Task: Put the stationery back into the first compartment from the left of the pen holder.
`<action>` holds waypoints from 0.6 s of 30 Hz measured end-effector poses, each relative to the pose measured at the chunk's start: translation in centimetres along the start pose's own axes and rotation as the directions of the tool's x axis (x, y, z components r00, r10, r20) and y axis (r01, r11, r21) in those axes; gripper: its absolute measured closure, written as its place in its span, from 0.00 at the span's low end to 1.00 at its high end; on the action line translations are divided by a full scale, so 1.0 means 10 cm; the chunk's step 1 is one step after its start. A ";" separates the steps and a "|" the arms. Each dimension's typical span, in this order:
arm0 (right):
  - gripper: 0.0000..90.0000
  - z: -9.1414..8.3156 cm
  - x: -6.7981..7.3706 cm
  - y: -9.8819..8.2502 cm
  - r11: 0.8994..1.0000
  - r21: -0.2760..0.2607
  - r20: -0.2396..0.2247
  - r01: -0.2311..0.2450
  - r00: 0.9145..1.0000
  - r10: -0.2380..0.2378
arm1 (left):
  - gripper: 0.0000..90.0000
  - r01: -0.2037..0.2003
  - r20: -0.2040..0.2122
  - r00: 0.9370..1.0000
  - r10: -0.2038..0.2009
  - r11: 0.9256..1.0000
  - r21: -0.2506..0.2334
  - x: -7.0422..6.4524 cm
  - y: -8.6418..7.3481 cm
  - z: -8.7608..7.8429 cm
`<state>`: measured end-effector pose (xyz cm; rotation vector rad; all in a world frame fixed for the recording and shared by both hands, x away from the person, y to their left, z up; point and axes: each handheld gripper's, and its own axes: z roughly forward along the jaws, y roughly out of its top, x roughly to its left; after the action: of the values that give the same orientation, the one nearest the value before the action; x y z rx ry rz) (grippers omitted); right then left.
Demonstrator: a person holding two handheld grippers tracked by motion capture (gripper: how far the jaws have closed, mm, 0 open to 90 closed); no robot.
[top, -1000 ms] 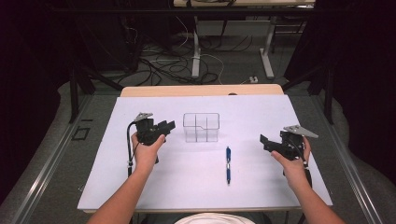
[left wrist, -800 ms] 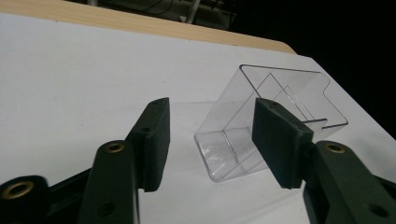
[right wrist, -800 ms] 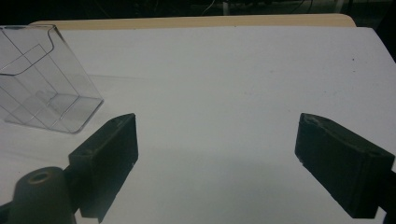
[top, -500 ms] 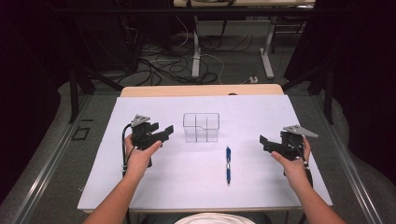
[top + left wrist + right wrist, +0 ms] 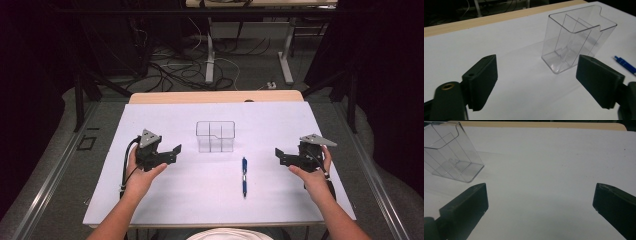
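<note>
white sheeting covers the table [image 5: 165, 200], where a clear divided holder [image 5: 215, 136] stands mid-table with a blue pen [image 5: 244, 176] just before it, flanked by left gripper [image 5: 172, 152] and right gripper [image 5: 280, 155], jaws just spread wide on nothing, seemingly readying a pickup.

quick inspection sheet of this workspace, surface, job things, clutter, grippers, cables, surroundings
surface: white table top, flat, with a wooden strip along the far edge
job's things: clear plastic organizer upright mid-table, its compartments bare; blue pen lying flat nearer the person, apart from it
clutter: nothing seen
grippers: left gripper and right gripper each in a hand over the table, jaws just been opening, now open, nothing between them
cables: black cable trails from the left gripper; loose cables on the floor beyond
surroundings: dark room, desk legs behind the table
</note>
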<state>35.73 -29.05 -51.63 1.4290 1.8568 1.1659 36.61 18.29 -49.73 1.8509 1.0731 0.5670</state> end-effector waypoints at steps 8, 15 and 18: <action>0.01 0.02 0.05 -0.01 0.999 0.005 -0.010 0.043 0.999 -0.043 | 0.06 0.039 0.035 0.999 -0.039 0.999 0.004 0.01 -0.08 -0.09; 0.07 0.03 0.09 -0.02 0.996 0.004 -0.030 0.085 0.996 -0.085 | 0.00 0.076 0.056 0.995 -0.076 0.997 0.007 0.01 -0.14 -0.14; 0.09 0.03 0.12 -0.02 0.994 0.003 -0.040 0.107 0.994 -0.106 | 0.00 0.110 0.071 0.991 -0.111 0.994 0.013 0.01 -0.15 -0.14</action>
<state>35.49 -27.82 -51.87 1.3011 1.9397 1.1460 34.99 19.36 -50.40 1.7930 1.1240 0.4286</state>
